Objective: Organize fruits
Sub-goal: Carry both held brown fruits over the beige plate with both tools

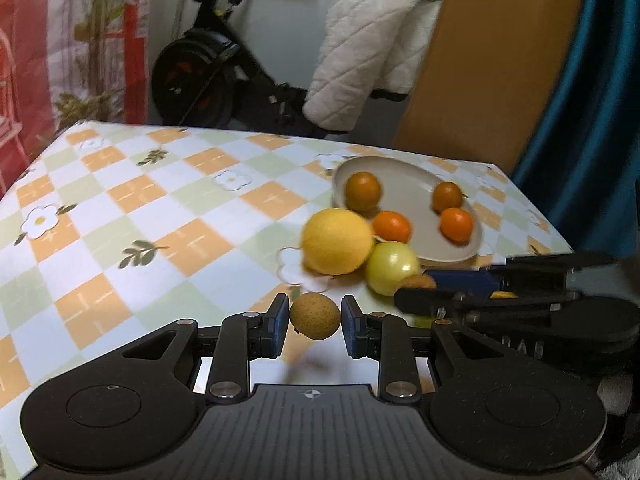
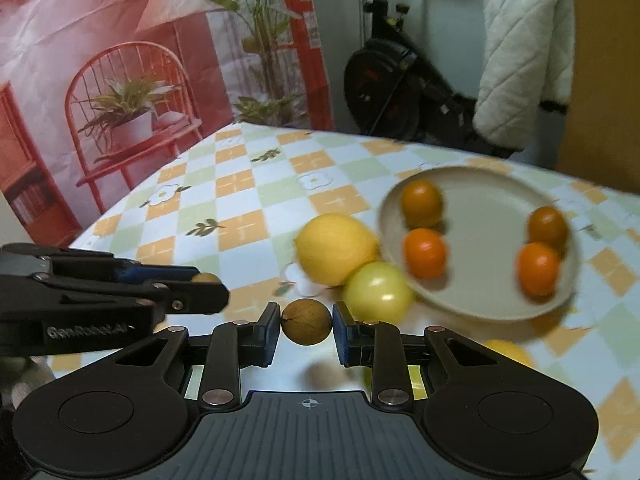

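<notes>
Each of the two tongs is clamped on one small round brown fruit: the left tongs (image 1: 314,317) grip a tan, speckled longan (image 1: 315,316), the right tongs (image 2: 306,322) a darker one (image 2: 306,322). Beyond them, on the checked table (image 1: 132,216), lie one lemon (image 1: 338,246), one pale green fruit (image 1: 392,268), and a plate (image 1: 404,184) with four oranges (image 1: 392,226).

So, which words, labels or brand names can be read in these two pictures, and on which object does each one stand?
"GenRobot.AI": white letters on the black side of the left tool, seen in the right wrist view; the last letters are blurred, so the ending is uncertain.
Pale raised letters on the side of the right tool, in the left wrist view: too blurred to read.
No readable text on the plate, the fruits or the tablecloth.
</notes>
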`<move>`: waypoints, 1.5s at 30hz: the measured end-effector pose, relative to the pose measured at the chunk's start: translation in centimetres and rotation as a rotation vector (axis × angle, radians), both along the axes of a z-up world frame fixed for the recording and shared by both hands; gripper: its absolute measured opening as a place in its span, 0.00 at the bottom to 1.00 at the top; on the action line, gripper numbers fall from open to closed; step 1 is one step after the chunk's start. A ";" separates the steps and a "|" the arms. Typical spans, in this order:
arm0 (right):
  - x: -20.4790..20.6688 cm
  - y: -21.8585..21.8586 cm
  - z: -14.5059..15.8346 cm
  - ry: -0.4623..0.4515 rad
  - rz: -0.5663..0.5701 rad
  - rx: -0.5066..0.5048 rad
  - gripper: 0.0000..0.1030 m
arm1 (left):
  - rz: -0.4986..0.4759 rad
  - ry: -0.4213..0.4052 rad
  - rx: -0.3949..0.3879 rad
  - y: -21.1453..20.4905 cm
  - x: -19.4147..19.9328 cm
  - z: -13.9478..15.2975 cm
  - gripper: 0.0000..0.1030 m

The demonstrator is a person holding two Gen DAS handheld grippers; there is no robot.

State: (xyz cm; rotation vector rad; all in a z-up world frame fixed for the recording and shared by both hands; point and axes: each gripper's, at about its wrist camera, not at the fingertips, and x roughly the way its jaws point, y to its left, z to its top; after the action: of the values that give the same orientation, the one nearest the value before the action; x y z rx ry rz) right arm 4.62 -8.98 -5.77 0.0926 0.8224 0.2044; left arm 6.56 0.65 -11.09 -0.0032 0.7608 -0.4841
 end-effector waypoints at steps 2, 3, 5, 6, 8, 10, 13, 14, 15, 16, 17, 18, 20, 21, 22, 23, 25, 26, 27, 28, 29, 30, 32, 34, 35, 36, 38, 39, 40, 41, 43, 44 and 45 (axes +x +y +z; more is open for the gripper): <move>-0.5 -1.1 0.5 -0.015 -0.038 0.003 0.25 | -0.028 -0.005 0.016 -0.7 -0.2 0.2 0.29; -0.7 -1.5 0.6 -0.023 -0.051 0.009 0.25 | -0.036 -0.010 0.022 -0.9 -0.2 0.4 0.29; -1.0 -2.2 0.6 -0.032 -0.075 0.019 0.25 | -0.038 -0.017 0.023 -1.1 0.0 0.7 0.29; -1.1 -2.4 0.6 -0.032 -0.081 0.019 0.25 | -0.036 -0.016 0.020 -1.2 0.2 0.8 0.29; -1.3 -2.9 0.4 -0.031 -0.085 0.016 0.25 | -0.035 -0.017 0.013 -1.5 0.4 1.0 0.29; -1.4 -3.2 0.5 -0.034 -0.082 0.009 0.25 | -0.038 -0.022 0.015 -2.0 0.5 1.1 0.29; -1.7 -3.8 0.7 -0.043 -0.084 0.005 0.25 | -0.044 -0.018 0.020 -2.6 0.7 1.1 0.29; -1.7 -4.0 0.7 -0.045 -0.087 0.005 0.25 | -0.047 -0.016 0.022 -2.8 0.8 1.0 0.29; -1.8 -4.3 0.8 -0.047 -0.091 0.006 0.25 | -0.051 -0.015 0.023 -3.0 0.8 1.0 0.29; -1.8 -4.5 0.9 -0.048 -0.093 0.007 0.25 | -0.055 -0.013 0.023 -3.1 0.9 1.1 0.29; -1.8 -4.7 0.9 -0.050 -0.095 0.007 0.25 | -0.058 -0.011 0.022 -3.2 1.0 1.1 0.29; -1.8 -5.0 1.0 -0.051 -0.097 0.007 0.25 | -0.061 -0.010 0.022 -3.3 1.1 1.1 0.29; -1.8 -5.5 1.0 -0.051 -0.103 0.005 0.25 | -0.063 -0.009 0.024 -3.6 1.3 1.1 0.29; -1.8 -5.8 1.0 -0.051 -0.106 0.005 0.25 | -0.065 -0.008 0.023 -3.6 1.3 1.1 0.29; -1.8 -6.2 1.1 -0.052 -0.110 0.005 0.25 | -0.067 -0.008 0.022 -3.7 1.4 1.2 0.29; -1.8 -6.4 1.0 -0.053 -0.114 0.005 0.25 | -0.071 -0.007 0.022 -3.8 1.5 1.2 0.29; -1.8 -7.0 1.1 -0.056 -0.123 0.007 0.25 | -0.079 -0.010 0.024 -4.2 1.6 1.3 0.29; -1.9 -7.3 1.1 -0.059 -0.128 0.009 0.25 | -0.083 -0.011 0.025 -4.3 1.7 1.3 0.29; -1.9 -7.5 1.1 -0.060 -0.133 0.011 0.25 | -0.087 -0.011 0.025 -4.5 1.7 1.3 0.29; -1.9 -7.9 1.1 -0.060 -0.140 0.012 0.25 | -0.089 -0.011 0.026 -4.6 1.9 1.3 0.29; -1.9 -8.2 1.0 -0.061 -0.145 0.012 0.25 | -0.093 -0.012 0.026 -4.7 2.0 1.4 0.29; -1.9 -8.6 1.0 -0.061 -0.151 0.012 0.25 | -0.095 -0.014 0.026 -4.8 2.0 1.5 0.29; -1.8 -9.2 0.9 -0.063 -0.161 0.012 0.25 | -0.101 -0.020 0.024 -5.1 2.2 1.7 0.29; -1.7 -9.9 0.9 -0.067 -0.172 0.013 0.25 | -0.105 -0.023 0.022 -5.3 2.5 1.8 0.29; -1.6 -10.2 0.9 -0.069 -0.177 0.014 0.25 | -0.107 -0.024 0.021 -5.5 2.6 1.9 0.29; -1.6 -10.4 0.9 -0.071 -0.182 0.016 0.25 | -0.109 -0.025 0.021 -5.7 2.7 2.0 0.29; -1.4 -11.0 0.8 -0.075 -0.192 0.018 0.25 | -0.114 -0.024 0.020 -6.1 3.1 2.0 0.29; -1.3 -11.1 0.8 -0.074 -0.194 0.017 0.25 | -0.116 -0.024 0.020 -6.3 3.2 2.0 0.29; -1.2 -11.4 0.7 -0.074 -0.196 0.015 0.25 | -0.118 -0.024 0.021 -6.6 3.4 2.0 0.29; -1.1 -11.5 0.6 -0.073 -0.199 0.015 0.25 | -0.122 -0.026 0.020 -6.9 3.6 2.0 0.29; -0.9 -11.9 0.5 -0.073 -0.204 0.017 0.25 | -0.130 -0.029 0.018 -7.4 4.1 2.2 0.29; -0.7 -12.1 0.4 -0.073 -0.206 0.017 0.25 | -0.135 -0.031 0.016 -7.8 4.3 2.3 0.29; -0.5 -12.3 0.3 -0.072 -0.207 0.018 0.25 | -0.141 -0.033 0.015 -8.1 4.5 2.3 0.29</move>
State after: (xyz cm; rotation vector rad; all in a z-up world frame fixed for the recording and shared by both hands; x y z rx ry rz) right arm 4.09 -21.24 -5.44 0.1855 0.7339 0.0198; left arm 11.08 -7.48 -8.79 0.0727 0.7351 -0.6111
